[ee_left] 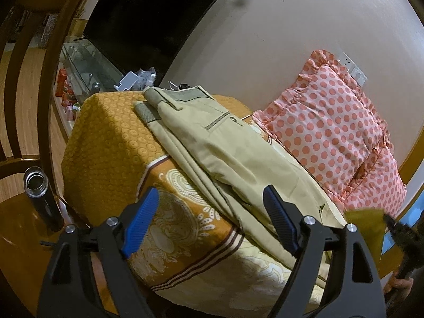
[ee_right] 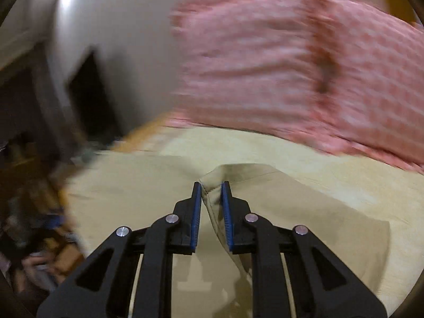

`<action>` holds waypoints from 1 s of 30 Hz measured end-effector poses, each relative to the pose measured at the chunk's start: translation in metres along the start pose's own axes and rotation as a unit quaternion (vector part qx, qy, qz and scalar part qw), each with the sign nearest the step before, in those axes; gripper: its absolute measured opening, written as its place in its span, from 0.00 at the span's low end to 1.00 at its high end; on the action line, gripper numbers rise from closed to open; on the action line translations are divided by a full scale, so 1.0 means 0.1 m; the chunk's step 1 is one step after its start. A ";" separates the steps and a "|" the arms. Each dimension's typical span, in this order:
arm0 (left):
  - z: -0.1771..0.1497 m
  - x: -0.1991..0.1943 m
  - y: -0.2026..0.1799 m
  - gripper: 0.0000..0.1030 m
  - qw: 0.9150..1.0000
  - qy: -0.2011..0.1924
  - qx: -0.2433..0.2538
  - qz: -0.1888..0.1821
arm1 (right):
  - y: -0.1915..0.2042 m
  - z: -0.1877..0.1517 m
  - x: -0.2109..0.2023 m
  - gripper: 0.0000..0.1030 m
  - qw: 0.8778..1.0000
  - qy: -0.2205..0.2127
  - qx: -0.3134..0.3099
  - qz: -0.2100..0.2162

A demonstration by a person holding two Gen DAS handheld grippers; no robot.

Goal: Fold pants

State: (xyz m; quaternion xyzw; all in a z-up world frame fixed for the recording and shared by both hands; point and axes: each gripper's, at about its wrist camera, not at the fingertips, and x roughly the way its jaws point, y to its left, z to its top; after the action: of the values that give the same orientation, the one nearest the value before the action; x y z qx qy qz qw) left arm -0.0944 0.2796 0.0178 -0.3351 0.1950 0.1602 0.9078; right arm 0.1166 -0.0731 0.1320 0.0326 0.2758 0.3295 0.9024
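Note:
Beige pants [ee_left: 225,145] lie lengthwise on an orange patterned bedspread [ee_left: 111,137], waistband at the far end, legs running toward me. My left gripper [ee_left: 212,201] is open and empty, hovering above the near part of the legs. In the right wrist view, which is blurred by motion, my right gripper [ee_right: 211,185] is shut on a pinched fold of the pants [ee_right: 212,198] and holds it raised above the flat cloth. The right gripper also shows at the right edge of the left wrist view [ee_left: 397,228], with a bit of yellowish cloth beside it.
A pink polka-dot pillow [ee_left: 331,137] leans on the wall right of the pants; it also shows in the right wrist view [ee_right: 291,66]. A dark steel bottle [ee_left: 42,198] stands on the wooden floor at left. A glass TV stand [ee_left: 87,71] with clutter is behind the bed.

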 end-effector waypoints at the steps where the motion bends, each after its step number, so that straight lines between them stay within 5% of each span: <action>1: 0.00 -0.01 -0.01 0.78 1.000 0.000 0.000 -0.002 | 0.20 -0.06 0.12 0.16 0.999 0.009 -0.013 0.032; 3: 0.01 0.00 -0.02 0.79 1.000 0.002 0.002 -0.007 | 0.49 -0.25 0.41 0.16 0.996 0.053 -0.041 0.064; 7: 0.06 0.03 -0.01 0.81 1.000 0.011 0.009 -0.016 | 0.59 -0.77 0.95 0.25 0.985 0.158 -0.060 0.043; 8: 0.09 0.05 0.00 0.81 1.000 0.014 0.011 -0.015 | 0.54 -0.77 0.91 0.28 0.987 0.143 -0.045 0.055; 10: 0.17 0.10 0.04 0.81 1.000 0.018 0.008 -0.013 | 0.42 -0.75 0.83 0.63 0.987 0.137 -0.005 0.079; 28: 0.79 0.77 0.06 0.85 0.994 0.092 -0.036 0.037 | 0.10 -0.82 0.41 0.74 0.990 0.053 0.070 0.110; 29: 0.81 0.80 0.08 0.69 0.994 0.091 -0.051 0.038 | 0.08 -0.82 0.37 0.75 0.990 0.047 0.072 0.111; 30: 0.82 0.85 0.10 0.34 0.993 0.096 -0.063 0.038 | 0.05 -0.83 0.34 0.75 0.990 0.041 0.074 0.110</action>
State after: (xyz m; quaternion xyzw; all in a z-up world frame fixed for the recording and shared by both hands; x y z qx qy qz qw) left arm -0.0044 0.3554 0.0303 -0.3974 0.2833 0.1740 0.8553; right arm 0.0918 -0.0587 0.0472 0.1161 0.3305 0.4069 0.8437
